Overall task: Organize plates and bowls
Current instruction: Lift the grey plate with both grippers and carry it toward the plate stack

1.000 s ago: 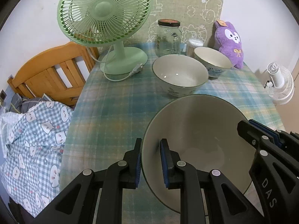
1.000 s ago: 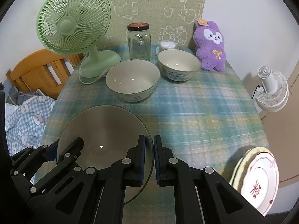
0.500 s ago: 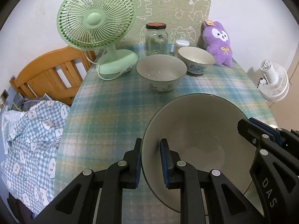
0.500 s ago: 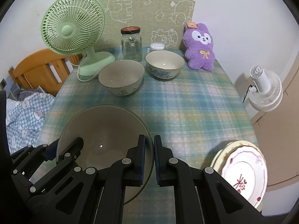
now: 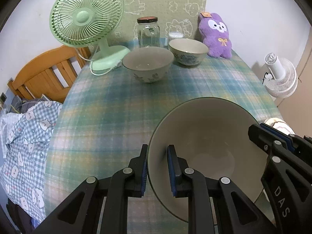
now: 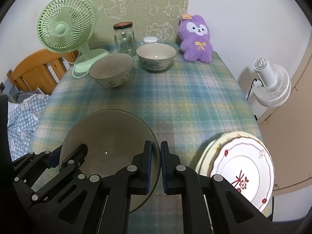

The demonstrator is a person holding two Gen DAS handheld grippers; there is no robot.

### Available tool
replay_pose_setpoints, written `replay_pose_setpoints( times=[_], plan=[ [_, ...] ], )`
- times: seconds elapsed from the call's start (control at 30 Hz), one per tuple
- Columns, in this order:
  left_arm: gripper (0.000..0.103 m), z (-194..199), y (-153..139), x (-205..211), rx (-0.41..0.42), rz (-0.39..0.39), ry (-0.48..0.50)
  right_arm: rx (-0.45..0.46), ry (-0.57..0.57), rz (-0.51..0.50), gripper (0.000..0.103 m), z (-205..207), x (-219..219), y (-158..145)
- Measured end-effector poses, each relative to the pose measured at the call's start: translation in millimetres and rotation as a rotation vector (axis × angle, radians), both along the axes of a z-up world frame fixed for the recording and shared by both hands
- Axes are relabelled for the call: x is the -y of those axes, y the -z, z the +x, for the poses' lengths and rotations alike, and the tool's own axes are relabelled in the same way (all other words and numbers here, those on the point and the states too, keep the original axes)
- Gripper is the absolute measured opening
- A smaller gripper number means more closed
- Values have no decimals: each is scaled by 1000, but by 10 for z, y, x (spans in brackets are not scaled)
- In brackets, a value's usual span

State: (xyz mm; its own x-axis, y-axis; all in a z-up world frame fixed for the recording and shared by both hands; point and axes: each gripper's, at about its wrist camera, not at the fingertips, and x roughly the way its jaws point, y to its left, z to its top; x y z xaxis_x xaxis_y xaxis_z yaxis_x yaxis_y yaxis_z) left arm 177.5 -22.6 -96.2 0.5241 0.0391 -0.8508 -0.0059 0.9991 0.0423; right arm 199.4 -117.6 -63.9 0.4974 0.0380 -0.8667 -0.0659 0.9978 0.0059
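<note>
- Being carried: big bowl (image 5: 210, 152), rim clamped on opposite sides by left gripper (image 5: 157, 167) and right gripper (image 6: 155, 165), above the near table (image 6: 195, 101) edge.
- Plates (image 6: 241, 167) stacked at right.
- Two bowls (image 6: 111, 72) left unstacked at back.

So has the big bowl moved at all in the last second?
Yes. The big bowl, clamped at opposite rims by the left hand-held gripper and the right hand-held gripper, has pulled back toward the near table edge, away from the green fan.
</note>
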Motion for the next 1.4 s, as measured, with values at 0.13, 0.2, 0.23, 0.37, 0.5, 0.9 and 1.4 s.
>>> replay_pose_setpoints(
  times=[0.13, 0.2, 0.23, 0.37, 0.5, 0.9, 1.4],
  plan=[
    [16, -43, 66, 90, -11, 0, -3, -15, 5, 8, 12, -42, 102, 78],
    [16, -61, 100, 134, -16, 0, -7, -19, 5, 10, 12, -59, 134, 105],
    [16, -63, 113, 150, -20, 0, -7, -23, 4, 11, 12, -62, 160, 125],
    [16, -75, 171, 236, -34, 1, -7, -31, 0, 11, 12, -75, 237, 182],
    [16, -100, 216, 280, -45, 17, -9, -51, -8, 23, 12, -88, 291, 249],
    [16, -207, 370, 300, -58, 18, -16, -81, -26, 25, 12, -185, 301, 422],
    [58, -258, 285, 324, -76, -68, 21, -124, -32, 69, 50, -205, 313, 371]
  ],
)
